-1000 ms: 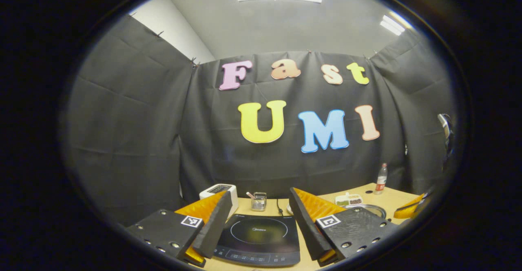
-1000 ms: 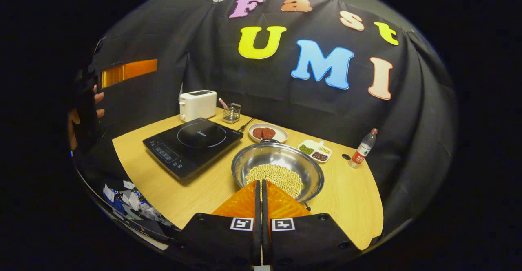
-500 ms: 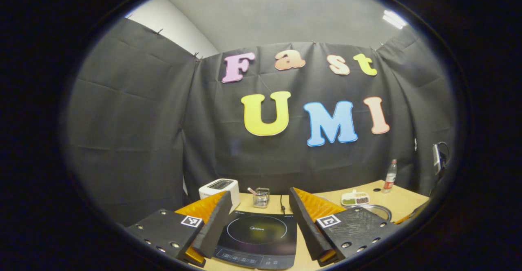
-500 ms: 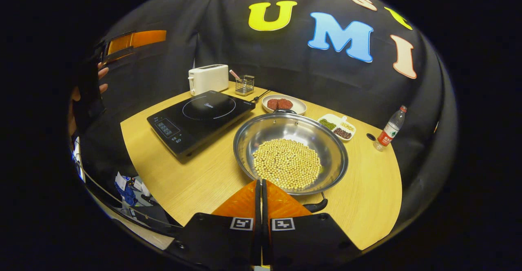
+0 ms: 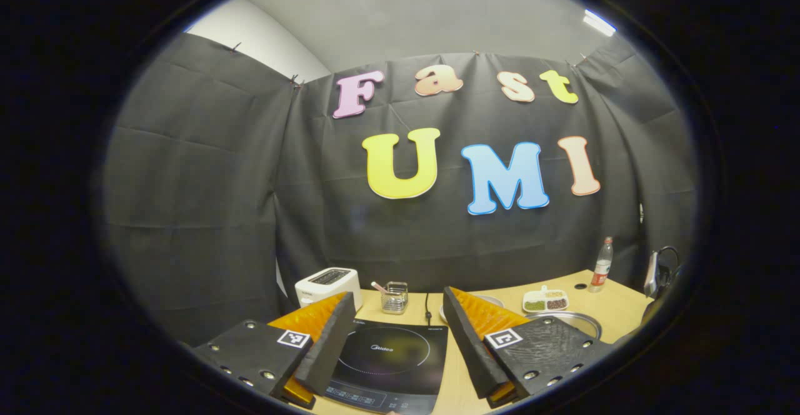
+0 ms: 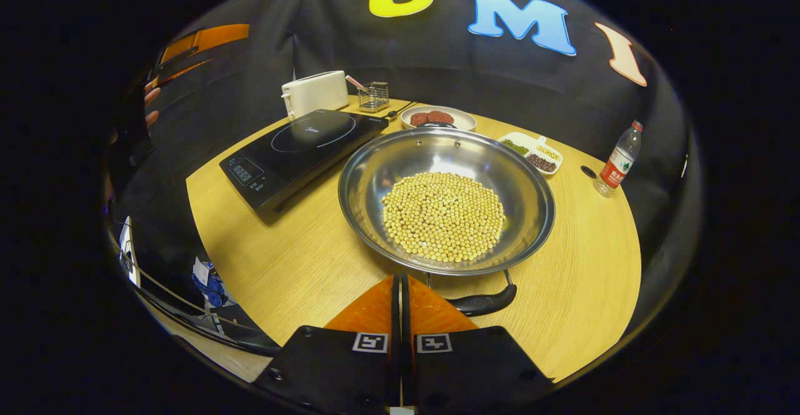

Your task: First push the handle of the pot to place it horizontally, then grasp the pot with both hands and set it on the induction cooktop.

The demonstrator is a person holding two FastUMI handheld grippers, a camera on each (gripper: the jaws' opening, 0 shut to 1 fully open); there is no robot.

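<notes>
A steel pot (image 6: 387,171) full of pale beans sits on the wooden table (image 6: 300,259), right of the black induction cooktop (image 6: 303,149). Its near black handle (image 6: 481,304) points toward me; a second handle (image 6: 435,125) sits at the far rim. My right gripper (image 6: 400,280) is shut with nothing in it, its tips just left of the near handle and a little short of the rim. My left gripper (image 5: 394,327) hangs open above the cooktop (image 5: 390,362), with the pot's rim (image 5: 578,321) to its right. In the right gripper view the left gripper (image 6: 200,40) shows at far left.
A white toaster (image 6: 314,92) and a wire holder (image 6: 374,96) stand behind the cooktop. A plate of red food (image 6: 437,117), a divided dish of beans (image 6: 531,152) and a plastic bottle (image 6: 617,159) lie beyond the pot. The table's front edge curves at lower left.
My right gripper, still shut, has moved forward and down toward the pot, so the near handle now shows by its tips. The left gripper has shifted a little and stays open.
</notes>
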